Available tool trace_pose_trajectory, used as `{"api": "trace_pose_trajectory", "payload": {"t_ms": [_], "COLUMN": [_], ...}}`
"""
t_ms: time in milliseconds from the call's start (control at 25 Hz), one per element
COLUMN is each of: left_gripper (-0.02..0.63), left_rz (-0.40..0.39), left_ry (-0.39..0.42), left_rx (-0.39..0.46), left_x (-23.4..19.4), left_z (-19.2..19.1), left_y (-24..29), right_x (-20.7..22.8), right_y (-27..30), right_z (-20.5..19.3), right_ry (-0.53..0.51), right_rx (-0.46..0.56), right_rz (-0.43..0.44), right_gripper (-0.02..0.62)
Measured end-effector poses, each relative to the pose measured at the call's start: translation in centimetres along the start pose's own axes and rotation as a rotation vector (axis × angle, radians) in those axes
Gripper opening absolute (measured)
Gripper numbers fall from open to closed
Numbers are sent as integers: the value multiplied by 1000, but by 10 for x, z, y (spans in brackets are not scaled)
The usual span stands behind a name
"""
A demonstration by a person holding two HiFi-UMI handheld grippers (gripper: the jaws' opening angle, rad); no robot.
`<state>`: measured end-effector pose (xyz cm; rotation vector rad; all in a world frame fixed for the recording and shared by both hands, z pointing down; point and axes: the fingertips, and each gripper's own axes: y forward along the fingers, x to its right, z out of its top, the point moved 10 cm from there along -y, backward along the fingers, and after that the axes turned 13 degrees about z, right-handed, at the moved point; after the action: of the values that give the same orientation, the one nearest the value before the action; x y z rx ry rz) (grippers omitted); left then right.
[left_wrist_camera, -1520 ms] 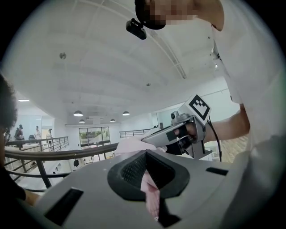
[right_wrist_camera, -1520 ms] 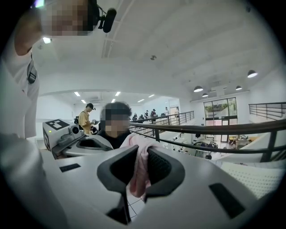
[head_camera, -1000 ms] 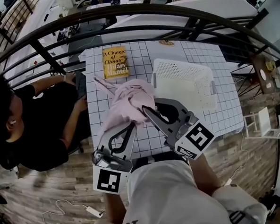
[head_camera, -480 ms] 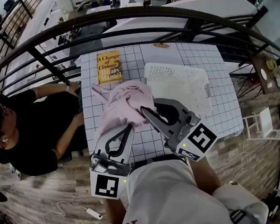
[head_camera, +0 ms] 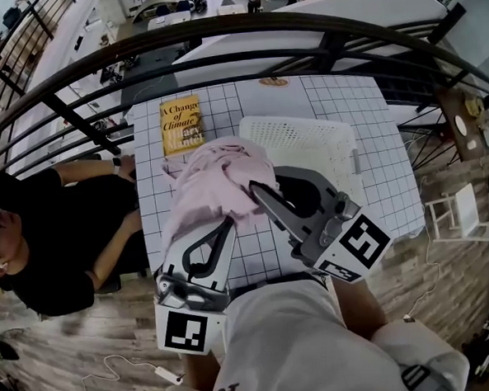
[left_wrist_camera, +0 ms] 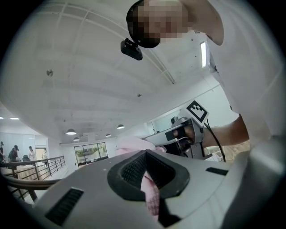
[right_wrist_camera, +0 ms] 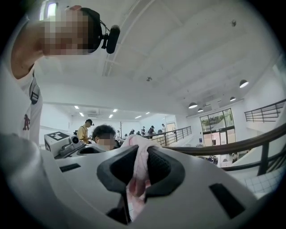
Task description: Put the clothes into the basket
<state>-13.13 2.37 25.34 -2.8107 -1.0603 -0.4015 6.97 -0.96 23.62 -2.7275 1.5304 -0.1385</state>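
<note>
A pink garment [head_camera: 219,184] hangs bunched above the gridded white table [head_camera: 371,108], held up by both grippers. My left gripper [head_camera: 226,223] is shut on its lower left edge, and pink cloth [left_wrist_camera: 151,197] shows pinched between the pads. Shut on the garment's right side is my right gripper [head_camera: 255,190], with a fold [right_wrist_camera: 137,179] clamped between its black pads. The white perforated basket [head_camera: 307,141] stands on the table just right of the garment and looks empty. Both grippers point upward in their own views.
A yellow book [head_camera: 181,124] lies at the table's far left corner. A seated person in black [head_camera: 41,244] is at the table's left side. A dark curved railing [head_camera: 218,35] runs behind the table. A small round object [head_camera: 273,82] sits at the far edge.
The garment and both grippers have stayed together and lifted slightly; the view has shifted, so table, book and basket sit a little further left and up. Both grips are unchanged.
</note>
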Motion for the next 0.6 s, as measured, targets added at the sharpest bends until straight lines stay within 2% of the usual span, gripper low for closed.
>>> {"api": "trace_pose_trajectory", "payload": {"t_ms": [600], "left_gripper": [3], "left_rz": [-76], "left_ry": [4], "left_rx": [45], "left_x": [15], "left_z": [6], "left_y": [44], "right_x": [34], "right_y": [-38], "right_z": [6], "right_ry": [-2], "right_rx": [45], "right_rz": [-102], "right_gripper": [55]}}
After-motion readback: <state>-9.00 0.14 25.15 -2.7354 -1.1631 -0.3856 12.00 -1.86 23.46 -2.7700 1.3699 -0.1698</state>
